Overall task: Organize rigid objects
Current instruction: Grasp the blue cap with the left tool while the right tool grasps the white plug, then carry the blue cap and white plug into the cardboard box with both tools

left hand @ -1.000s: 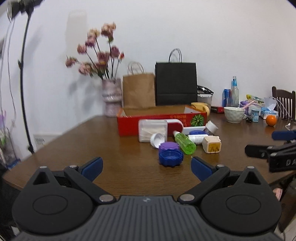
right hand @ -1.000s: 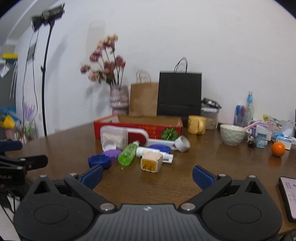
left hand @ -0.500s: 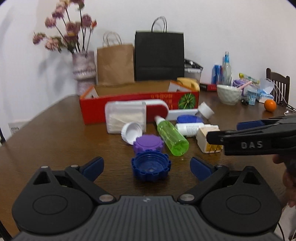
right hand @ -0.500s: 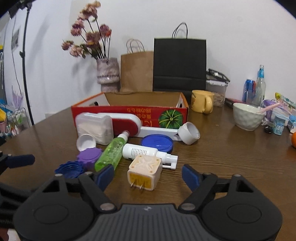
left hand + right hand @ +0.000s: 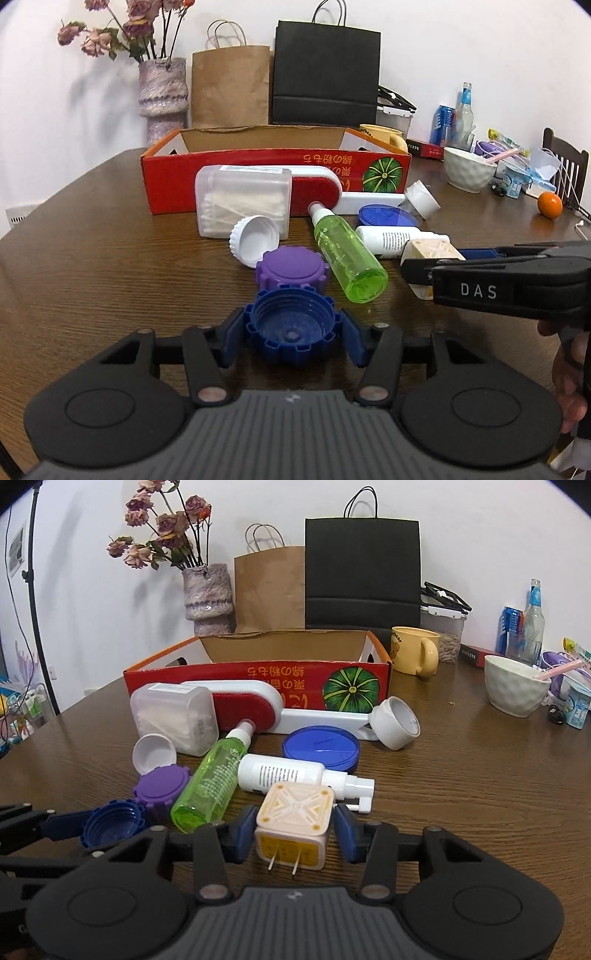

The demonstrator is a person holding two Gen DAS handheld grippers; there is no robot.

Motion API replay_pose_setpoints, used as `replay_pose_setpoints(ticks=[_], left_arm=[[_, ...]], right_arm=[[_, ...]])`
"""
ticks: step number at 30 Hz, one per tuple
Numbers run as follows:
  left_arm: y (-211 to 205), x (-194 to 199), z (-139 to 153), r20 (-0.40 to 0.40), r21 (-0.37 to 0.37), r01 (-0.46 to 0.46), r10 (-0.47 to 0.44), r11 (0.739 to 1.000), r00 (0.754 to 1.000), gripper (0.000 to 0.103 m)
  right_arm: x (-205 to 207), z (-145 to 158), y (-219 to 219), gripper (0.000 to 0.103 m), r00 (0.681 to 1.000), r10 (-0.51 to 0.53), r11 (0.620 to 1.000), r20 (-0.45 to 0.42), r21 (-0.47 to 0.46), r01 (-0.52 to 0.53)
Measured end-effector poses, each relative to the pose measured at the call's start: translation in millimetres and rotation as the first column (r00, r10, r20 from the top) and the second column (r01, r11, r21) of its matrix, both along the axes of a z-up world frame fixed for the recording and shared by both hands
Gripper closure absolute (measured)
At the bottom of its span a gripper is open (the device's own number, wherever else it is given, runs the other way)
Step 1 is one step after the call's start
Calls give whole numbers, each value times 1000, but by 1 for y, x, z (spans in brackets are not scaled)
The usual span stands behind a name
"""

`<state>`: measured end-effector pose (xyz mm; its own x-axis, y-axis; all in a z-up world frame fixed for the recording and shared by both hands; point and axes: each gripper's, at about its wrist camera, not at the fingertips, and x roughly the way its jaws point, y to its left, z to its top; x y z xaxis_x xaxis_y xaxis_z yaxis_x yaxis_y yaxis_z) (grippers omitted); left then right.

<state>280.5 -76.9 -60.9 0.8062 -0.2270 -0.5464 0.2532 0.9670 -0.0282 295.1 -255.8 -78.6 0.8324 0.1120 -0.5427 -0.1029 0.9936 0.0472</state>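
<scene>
Blue cap point(image 5: 291, 326), lying open side up on the bench point(image 5: 92, 266), sits pinched between the blue pads of the left claw point(image 5: 291, 334), held low and level. Alongside, the right claw point(image 5: 294, 829) brackets the cream plug adapter point(image 5: 294, 830), prongs facing the camera; its left pad touches, while the right shows a sliver of gap, so I cannot tell if it grips. Behind stands the red box point(image 5: 258, 679).
</scene>
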Motion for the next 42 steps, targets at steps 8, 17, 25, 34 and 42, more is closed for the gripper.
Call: replay_pose_setpoints(ticks=[8, 17, 25, 34, 42], left_arm=[[-4, -28, 20, 131, 34, -18, 13, 999, 991, 48], [23, -75, 46, 256, -33, -101, 106, 994, 961, 48], [44, -147, 60, 404, -74, -108, 129, 991, 906, 48], [67, -206, 53, 420, -85, -121, 146, 989, 896, 48], [77, -219, 56, 456, -97, -137, 166, 986, 874, 48]], right_arm=[[-18, 5, -3, 63, 999, 21, 999, 35, 25, -21], [-78, 26, -2, 63, 987, 28, 999, 161, 37, -35], [-160, 44, 6, 63, 942, 34, 997, 335, 57, -56], [-232, 42, 14, 63, 887, 5, 998, 461, 59, -36], [-237, 43, 25, 63, 888, 36, 997, 458, 40, -61]])
